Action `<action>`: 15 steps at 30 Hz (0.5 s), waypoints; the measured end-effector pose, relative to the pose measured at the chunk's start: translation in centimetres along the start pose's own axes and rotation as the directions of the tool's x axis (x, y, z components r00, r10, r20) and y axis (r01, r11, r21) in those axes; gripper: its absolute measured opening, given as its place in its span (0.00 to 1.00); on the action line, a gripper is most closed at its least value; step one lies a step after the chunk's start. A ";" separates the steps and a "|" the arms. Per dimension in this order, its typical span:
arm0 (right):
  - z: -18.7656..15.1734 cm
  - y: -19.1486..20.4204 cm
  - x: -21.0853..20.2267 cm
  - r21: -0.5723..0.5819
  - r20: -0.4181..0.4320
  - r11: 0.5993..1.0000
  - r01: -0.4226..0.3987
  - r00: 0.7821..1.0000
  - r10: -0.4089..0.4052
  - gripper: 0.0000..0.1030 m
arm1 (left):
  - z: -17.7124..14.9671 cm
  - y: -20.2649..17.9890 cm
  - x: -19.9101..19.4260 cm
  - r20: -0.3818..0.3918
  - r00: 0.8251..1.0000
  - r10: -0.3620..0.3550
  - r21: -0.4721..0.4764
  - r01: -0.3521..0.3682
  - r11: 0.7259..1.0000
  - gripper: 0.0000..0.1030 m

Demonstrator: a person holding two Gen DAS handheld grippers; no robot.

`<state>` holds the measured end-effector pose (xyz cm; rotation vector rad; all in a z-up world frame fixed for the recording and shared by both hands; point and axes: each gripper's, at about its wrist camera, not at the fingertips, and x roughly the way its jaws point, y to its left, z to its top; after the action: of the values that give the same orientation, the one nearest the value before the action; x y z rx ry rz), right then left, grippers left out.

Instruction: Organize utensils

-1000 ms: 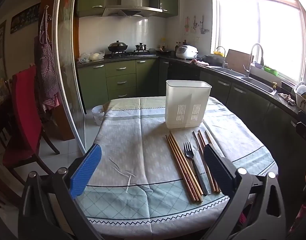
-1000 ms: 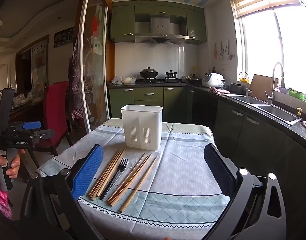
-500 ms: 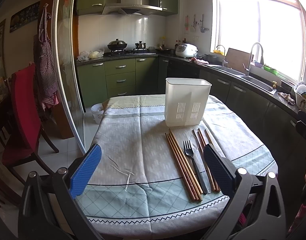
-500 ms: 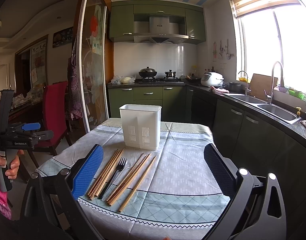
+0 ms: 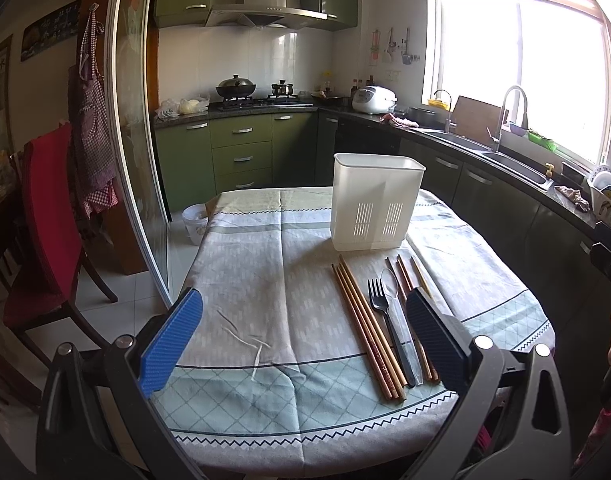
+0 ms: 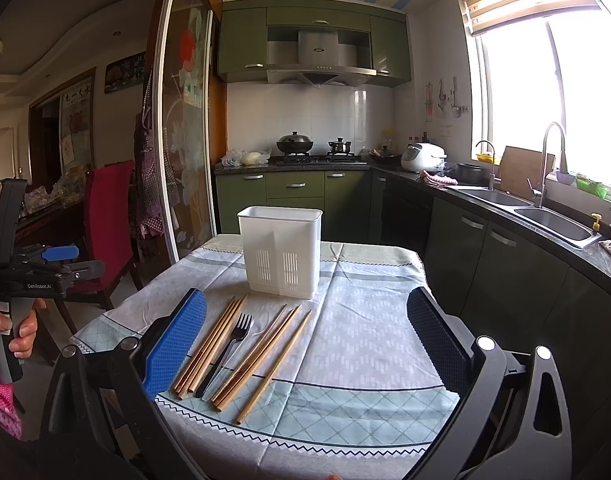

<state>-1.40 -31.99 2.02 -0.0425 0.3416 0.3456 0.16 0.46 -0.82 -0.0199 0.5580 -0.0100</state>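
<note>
Both wrist views near, facing table (image 5: 241, 288)

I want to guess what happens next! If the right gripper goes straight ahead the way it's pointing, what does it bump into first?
Probably the white utensil holder. The right gripper is open and points over the tablecloth toward the holder's right side. The chopsticks and fork lie lower and left. Depth is unclear.

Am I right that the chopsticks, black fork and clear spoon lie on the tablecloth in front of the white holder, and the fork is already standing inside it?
Not quite: the black fork is not inside the white holder; the right wrist view shows it lying flat on the tablecloth between the chopsticks. The rest holds.
</note>
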 end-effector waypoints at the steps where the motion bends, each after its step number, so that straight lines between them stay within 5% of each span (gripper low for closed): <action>1: 0.1 0.0 0.0 0.001 0.000 1.000 0.000 1.000 0.000 0.96 | 0.0 0.0 0.0 0.000 1.000 0.000 0.000 0.000 1.000 0.94; 15: -0.2 -0.1 0.3 0.001 -0.005 1.000 0.003 1.000 -0.003 0.96 | 0.0 0.2 0.1 -0.003 1.000 0.000 -0.003 0.000 1.000 0.94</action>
<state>-1.16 -31.96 1.75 -0.0430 0.3465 0.3427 0.19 0.63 -0.87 -0.0222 0.5609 -0.0089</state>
